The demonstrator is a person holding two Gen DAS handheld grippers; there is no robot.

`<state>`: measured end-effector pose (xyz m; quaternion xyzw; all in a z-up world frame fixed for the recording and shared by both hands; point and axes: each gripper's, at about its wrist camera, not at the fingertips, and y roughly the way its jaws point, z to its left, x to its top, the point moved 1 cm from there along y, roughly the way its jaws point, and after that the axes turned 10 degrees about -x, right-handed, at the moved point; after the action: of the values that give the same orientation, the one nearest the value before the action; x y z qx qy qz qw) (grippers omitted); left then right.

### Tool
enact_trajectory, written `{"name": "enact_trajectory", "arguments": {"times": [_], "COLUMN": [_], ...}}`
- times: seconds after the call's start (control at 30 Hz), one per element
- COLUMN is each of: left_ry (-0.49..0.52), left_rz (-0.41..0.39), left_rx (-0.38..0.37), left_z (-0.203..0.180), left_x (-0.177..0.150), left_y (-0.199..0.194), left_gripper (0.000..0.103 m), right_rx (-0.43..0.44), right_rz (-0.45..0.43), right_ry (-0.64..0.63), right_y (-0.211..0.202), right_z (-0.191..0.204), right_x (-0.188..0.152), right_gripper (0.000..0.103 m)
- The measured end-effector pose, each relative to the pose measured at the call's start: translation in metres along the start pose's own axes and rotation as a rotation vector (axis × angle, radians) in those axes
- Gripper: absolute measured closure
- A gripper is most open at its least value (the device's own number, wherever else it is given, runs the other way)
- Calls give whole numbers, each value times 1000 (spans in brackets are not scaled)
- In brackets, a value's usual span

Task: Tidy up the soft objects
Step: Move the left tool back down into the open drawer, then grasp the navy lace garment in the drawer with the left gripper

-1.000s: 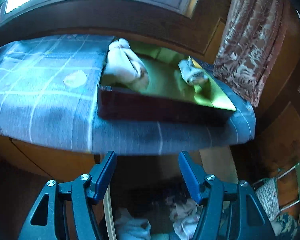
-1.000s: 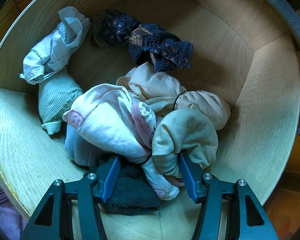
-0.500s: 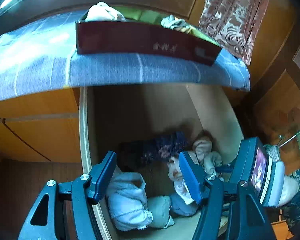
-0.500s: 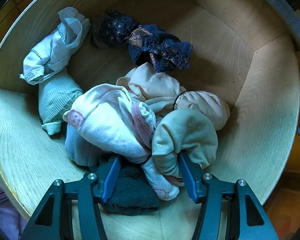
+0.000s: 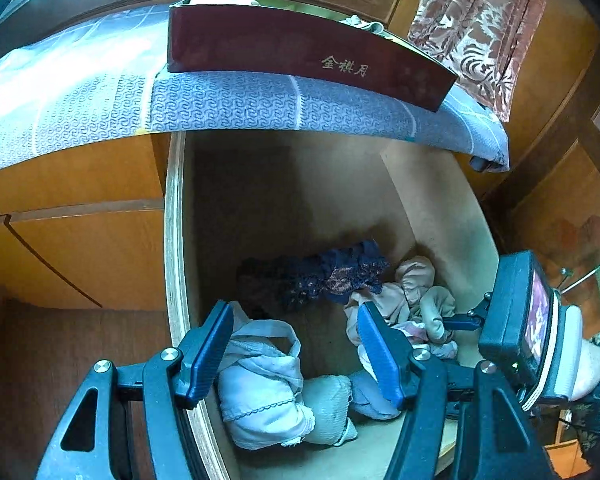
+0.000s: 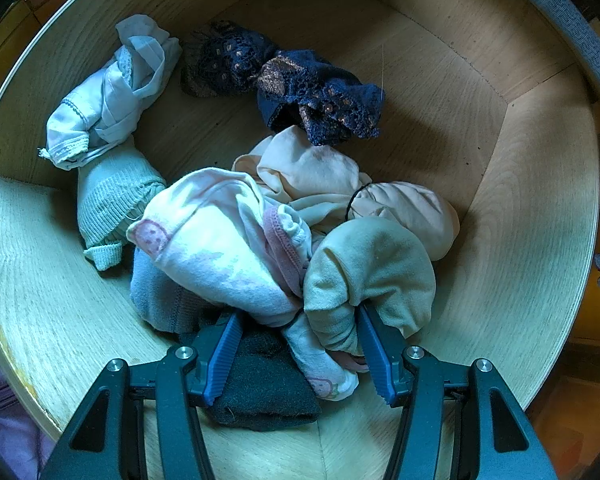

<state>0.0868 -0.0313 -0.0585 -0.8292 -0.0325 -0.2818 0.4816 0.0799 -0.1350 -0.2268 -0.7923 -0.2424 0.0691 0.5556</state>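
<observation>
Right claw, pointing steeply down into an open wooden drawer: its blue-padded jaws stand partly apart and reach into the near edge of a heap of soft garments, with a pale pink-trimmed garment and a yellowish sock-like piece bulging between and over the pads; whether the pads actually press on the cloth cannot be told. Beneath the jaws lies a dark green knitted piece, partly covered by the heap. Outward from the claw, peach-coloured fabric is bunched at the heap's centre, a ribbed mint-green sock lies to the left touching the heap, a crumpled white garment with scalloped trim lies beyond it against the drawer wall, and a navy lace garment lies apart toward the back. Left claw, above the same drawer: jaws wide apart, nothing between them, the white garment and mint sock seen below the left pad. Behind the drawer, a blue patterned cloth covers a surface bearing a dark red box with gold characters; pale fabric shows over its rim. A patterned curtain hangs at right.
</observation>
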Motion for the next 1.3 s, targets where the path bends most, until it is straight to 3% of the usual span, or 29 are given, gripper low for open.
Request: {"name": "enact_trajectory", "arguments": {"times": [0.3, 0.53, 0.8, 1.1, 1.3], "left_ry": [141, 151, 230, 229, 252], "left_rz": [148, 134, 177, 197, 267], "left_rx": [0, 14, 75, 111, 104], "left_z": [-20, -19, -25, -24, -24], "left_x": [-31, -16, 4, 21, 13], "left_y": [19, 23, 41, 63, 74], "left_gripper": [38, 38, 38, 38, 38], "right_rx": [0, 0, -1, -1, -1], "right_rz": [0, 0, 0, 0, -1], "right_ry": [1, 1, 1, 2, 3], "right_y": [0, 0, 0, 0, -2], "right_z": [0, 0, 0, 0, -1], "right_x": [0, 0, 0, 0, -1], "right_gripper": [44, 44, 45, 45, 45]}}
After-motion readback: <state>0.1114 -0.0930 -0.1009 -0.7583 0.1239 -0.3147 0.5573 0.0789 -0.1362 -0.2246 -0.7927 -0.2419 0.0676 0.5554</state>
